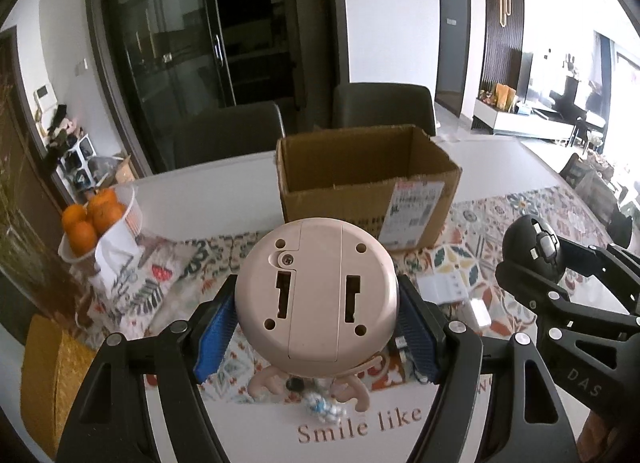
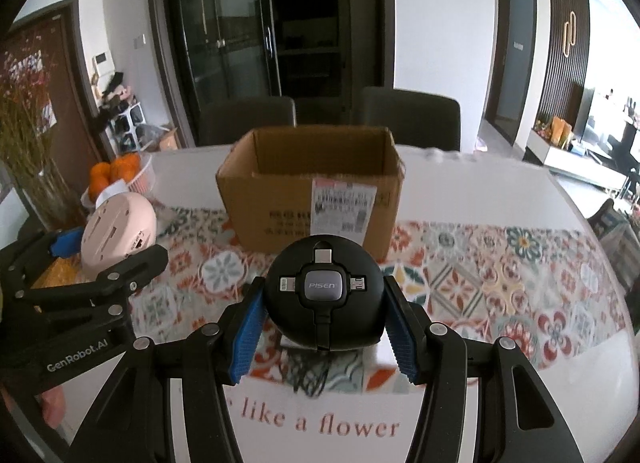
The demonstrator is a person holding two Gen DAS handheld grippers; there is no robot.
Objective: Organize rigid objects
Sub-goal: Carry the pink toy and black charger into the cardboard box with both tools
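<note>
My left gripper [image 1: 316, 323] is shut on a round pink gadget [image 1: 316, 295], its flat underside facing the camera, held above the patterned table mat. It also shows in the right wrist view [image 2: 118, 233]. My right gripper [image 2: 324, 323] is shut on a round black PISEN cable reel [image 2: 323, 299], also held above the mat; it also shows in the left wrist view [image 1: 534, 249]. An open cardboard box [image 1: 368, 187] [image 2: 312, 191] stands on the table behind both held objects.
A white basket of oranges [image 1: 96, 219] sits at the left with a white paper piece before it. A small white card [image 1: 442, 287] and small loose items [image 1: 324, 409] lie on the mat. Two dark chairs [image 1: 380, 107] stand behind the table. A vase of dried stems [image 2: 32, 167] stands far left.
</note>
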